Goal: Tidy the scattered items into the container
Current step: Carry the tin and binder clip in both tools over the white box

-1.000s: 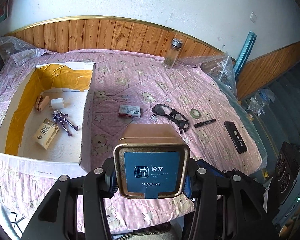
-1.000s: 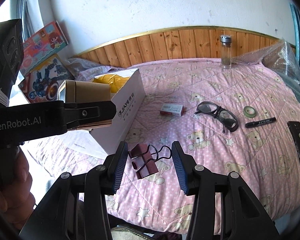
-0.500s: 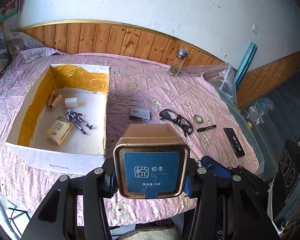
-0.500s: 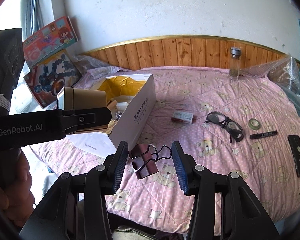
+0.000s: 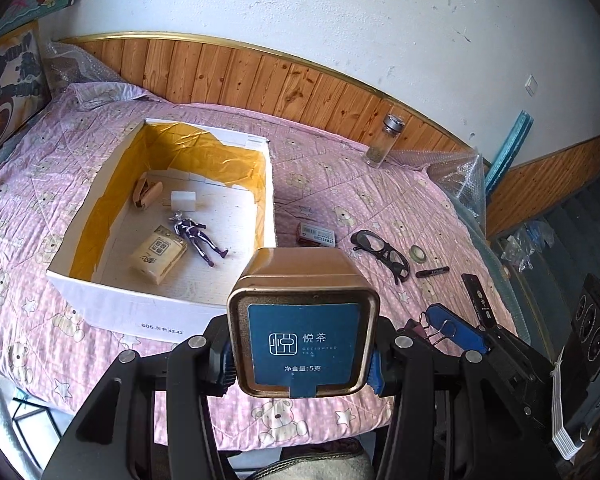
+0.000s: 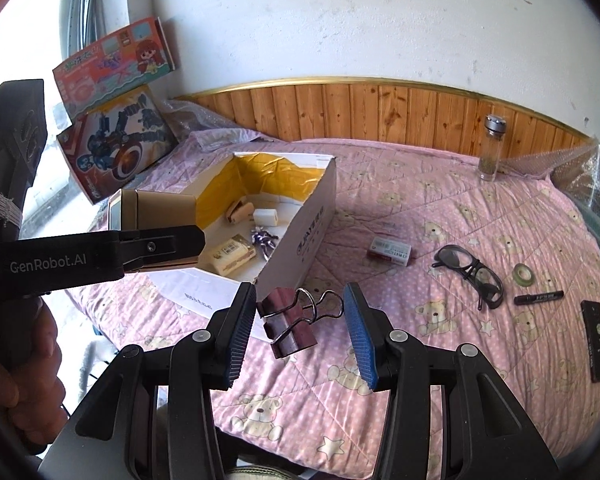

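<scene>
Both grippers level, loaded, above bed.

Left wrist view: looks forward and down along the left gripper from off the near edge of the bed, with the white box just ahead, left of centre, its interior open to view. Right wrist view: looks forward along the right gripper from a station to the right of the white box, seeing its long outer wall obliquely. Both views face the wooden wall panelling beyond the box. Shared field: the box, the glasses right of it, and the glass bottle far right of the box.
</scene>
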A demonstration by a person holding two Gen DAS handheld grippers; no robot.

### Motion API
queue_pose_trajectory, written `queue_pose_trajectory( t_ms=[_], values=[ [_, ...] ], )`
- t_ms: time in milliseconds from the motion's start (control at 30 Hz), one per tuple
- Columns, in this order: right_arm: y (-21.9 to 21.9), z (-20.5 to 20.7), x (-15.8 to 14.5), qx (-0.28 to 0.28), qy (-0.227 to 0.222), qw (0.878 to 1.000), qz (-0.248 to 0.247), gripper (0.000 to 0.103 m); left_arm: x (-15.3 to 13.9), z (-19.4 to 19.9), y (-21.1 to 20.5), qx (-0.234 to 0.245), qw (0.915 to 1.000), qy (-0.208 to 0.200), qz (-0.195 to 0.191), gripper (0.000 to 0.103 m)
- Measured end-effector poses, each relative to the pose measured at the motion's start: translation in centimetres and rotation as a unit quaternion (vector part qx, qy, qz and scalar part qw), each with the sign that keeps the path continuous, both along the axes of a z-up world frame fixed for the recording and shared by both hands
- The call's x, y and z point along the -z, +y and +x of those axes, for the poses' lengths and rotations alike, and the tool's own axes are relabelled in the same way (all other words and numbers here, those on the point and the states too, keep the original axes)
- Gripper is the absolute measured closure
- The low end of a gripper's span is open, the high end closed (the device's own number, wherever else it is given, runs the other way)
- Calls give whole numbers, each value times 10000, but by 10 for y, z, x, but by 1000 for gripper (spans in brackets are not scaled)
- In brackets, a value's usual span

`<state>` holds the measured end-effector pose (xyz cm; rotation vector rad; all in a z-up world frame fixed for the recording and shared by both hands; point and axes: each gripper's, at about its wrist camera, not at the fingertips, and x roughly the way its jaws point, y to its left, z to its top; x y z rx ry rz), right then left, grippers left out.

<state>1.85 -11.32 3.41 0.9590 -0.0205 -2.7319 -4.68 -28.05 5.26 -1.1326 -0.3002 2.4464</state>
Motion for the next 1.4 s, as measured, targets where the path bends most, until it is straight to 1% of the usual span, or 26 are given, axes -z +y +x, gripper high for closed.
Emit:
queue_pose_trajectory(
  t_ms=[333, 733, 1033, 1400],
  values=[
    [-25, -18, -9, -227, 60, 9997, 87, 56, 6, -12, -41, -320, 9994, -87, 112, 53],
    [-54, -44, -22, -568, 142, 9981, 188, 56, 13, -32, -70, -560, 9981, -186, 203, 53],
    [-66, -71, -29, -704, 167, 9972, 197, 56, 16, -50, -79, -620, 9976, -243, 207, 53],
    [-71, -108, -25, -770, 51, 9968, 219, 55, 24, -78, -79, -637, 9968, -420, 227, 53]
  ],
)
